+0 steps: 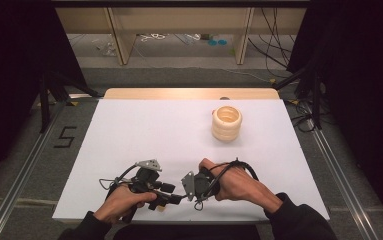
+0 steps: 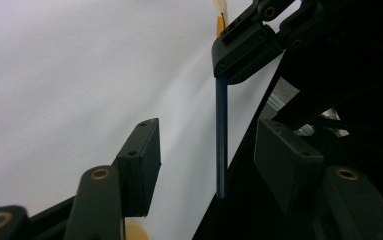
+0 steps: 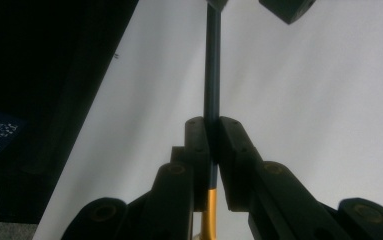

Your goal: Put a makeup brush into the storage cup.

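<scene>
A thin dark-blue stick (image 3: 212, 65) with a yellow end (image 3: 209, 212) is clamped between the jaws of my right gripper (image 3: 211, 122), which is shut on it. In the left gripper view the same stick (image 2: 221, 135) runs upright between the two spread fingers of my left gripper (image 2: 206, 137), which is open. I cannot tell whether either pad touches it. From above, the left gripper (image 1: 171, 196) and right gripper (image 1: 186, 194) meet tip to tip near the front edge of the white table (image 1: 144, 130).
A cream stack of rings (image 1: 226, 123) stands at the back right of the table. The table's front edge lies just under both hands. Dark drapes flank the table, and cables lie on the floor behind it.
</scene>
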